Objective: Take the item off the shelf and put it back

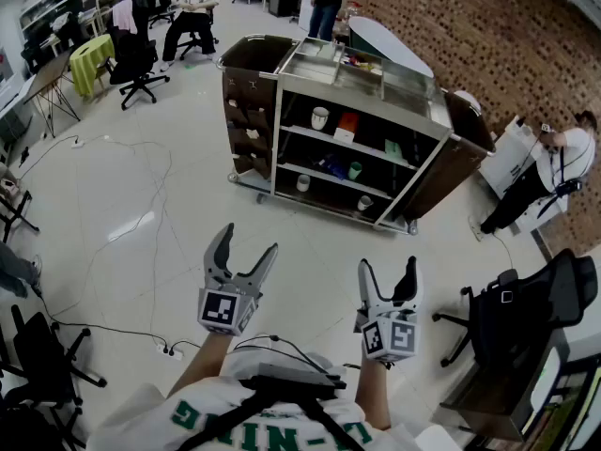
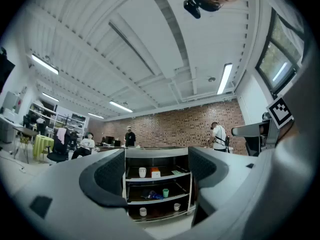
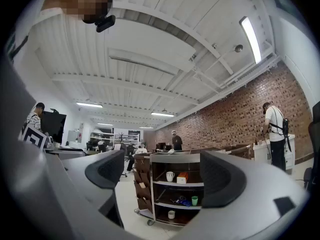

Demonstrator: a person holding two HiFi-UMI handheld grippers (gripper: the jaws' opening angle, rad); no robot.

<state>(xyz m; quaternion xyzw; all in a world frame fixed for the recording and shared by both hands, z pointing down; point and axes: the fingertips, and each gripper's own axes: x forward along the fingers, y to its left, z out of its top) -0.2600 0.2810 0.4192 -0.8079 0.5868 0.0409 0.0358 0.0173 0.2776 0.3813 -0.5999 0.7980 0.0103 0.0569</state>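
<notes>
Grippers: left gripper [image 1: 250, 239] and right gripper [image 1: 386, 265] sit side by side at 6 o'clock in the head view. Both have their jaws apart with nothing between them, and both aim toward 12 o'clock at the cart.
Floor: bare pale floor [image 1: 310, 242] lies between the grippers and the cart. Cables [image 1: 122, 143] trail at 9 to 10 o'clock, and a black chair [image 1: 526, 313] stands at 3 o'clock.
Cart: cart [image 1: 366, 104] stands well apart from the grippers at 12 o'clock. Its long axis runs from 10 to 4 o'clock, and its open shelf side faces the person.
Top shelf: white cup [image 1: 320, 117] stands upright, mouth up. An orange box [image 1: 347, 126] is just beside it toward 3 o'clock.
Middle shelf: green cup [image 1: 355, 170] stands upright.
Bottom shelf: two white cups [image 1: 303, 183] stand upright, well apart.
Beyond: person [image 1: 554, 163] stands at 2 o'clock by the brick wall [image 1: 451, 17].
</notes>
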